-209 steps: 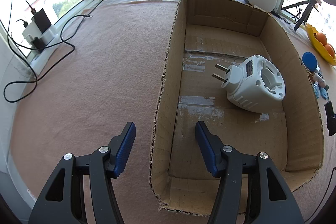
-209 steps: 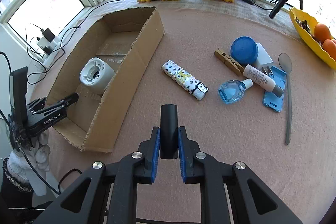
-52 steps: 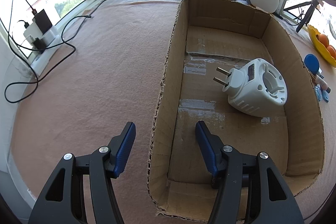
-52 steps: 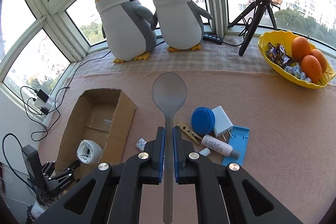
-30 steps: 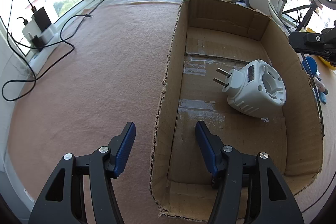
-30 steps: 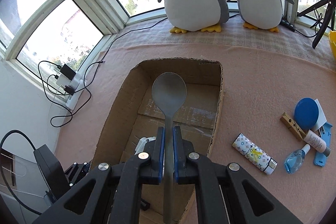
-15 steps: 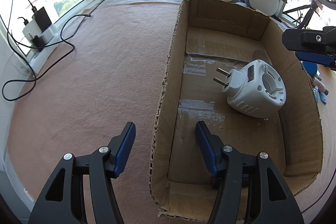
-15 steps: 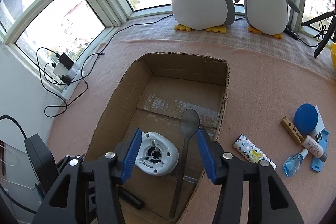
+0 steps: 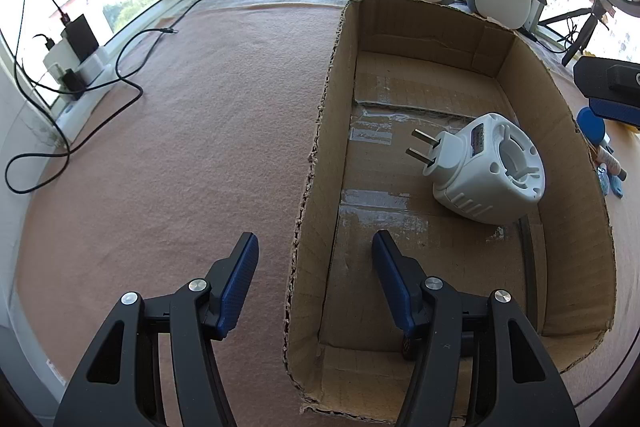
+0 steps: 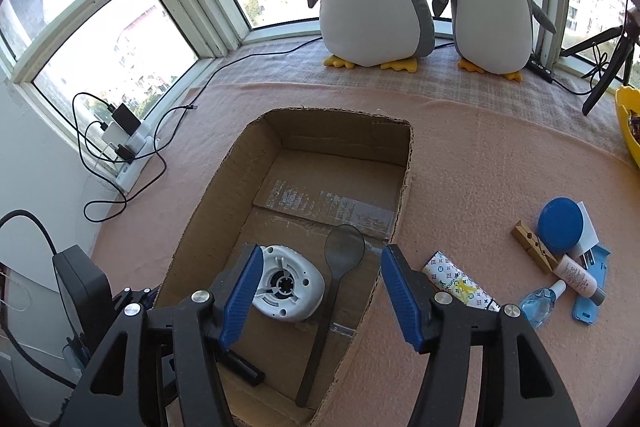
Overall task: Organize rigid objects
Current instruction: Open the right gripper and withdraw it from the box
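Spoon (image 10: 335,283) lies inside the cardboard box (image 10: 404,195), just beside the white plug adapter (image 10: 286,285). Right gripper (image 10: 318,291) hovers above the box, jaws wide apart, holding nothing. Left gripper (image 9: 314,275) is also wide apart and empty, straddling the box wall.

Felt-covered table (image 10: 480,155) (cardboard box (image 10: 404,187) atop)

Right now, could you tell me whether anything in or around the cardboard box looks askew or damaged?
The cardboard box has ragged, torn top edges and old tape strips on its floor. Inside, the white plug adapter lies tipped on its side, prongs in the air, and the grey spoon lies lengthwise beside it. Nothing has spilled.
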A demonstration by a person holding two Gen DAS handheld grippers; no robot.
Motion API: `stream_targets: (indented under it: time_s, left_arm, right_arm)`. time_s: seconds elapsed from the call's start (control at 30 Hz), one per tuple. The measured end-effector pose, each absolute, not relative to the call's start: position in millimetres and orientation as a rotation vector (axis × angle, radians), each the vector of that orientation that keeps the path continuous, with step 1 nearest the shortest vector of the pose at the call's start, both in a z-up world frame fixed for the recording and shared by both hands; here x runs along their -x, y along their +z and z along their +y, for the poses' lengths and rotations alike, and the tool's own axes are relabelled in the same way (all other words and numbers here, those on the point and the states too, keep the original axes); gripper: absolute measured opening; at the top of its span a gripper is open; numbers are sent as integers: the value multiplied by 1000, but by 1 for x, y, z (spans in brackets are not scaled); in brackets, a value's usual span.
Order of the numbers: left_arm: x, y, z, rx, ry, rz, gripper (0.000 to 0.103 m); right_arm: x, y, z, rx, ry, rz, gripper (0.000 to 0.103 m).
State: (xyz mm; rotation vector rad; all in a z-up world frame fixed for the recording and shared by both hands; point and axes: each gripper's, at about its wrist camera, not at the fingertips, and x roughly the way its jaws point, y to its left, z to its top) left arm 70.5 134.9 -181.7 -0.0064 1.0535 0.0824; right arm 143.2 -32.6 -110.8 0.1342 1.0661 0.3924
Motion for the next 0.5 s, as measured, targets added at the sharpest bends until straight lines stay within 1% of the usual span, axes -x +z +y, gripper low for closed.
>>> stream_targets:
  time_s: [0.1,0.2,0.5]
  left_arm:
    - [-70,-182,135,7,82,1053,59]
    - [-70,-182,135,7,83,1053,59]
    - [-70,-182,135,7,83,1053,59]
  right_arm:
    - [-141,-108,-47,-153,377,1065,58]
    - [-140,-106,-65,-171,343,1064,62]
    - [-136,-119,-139,-264,190,1096,62]
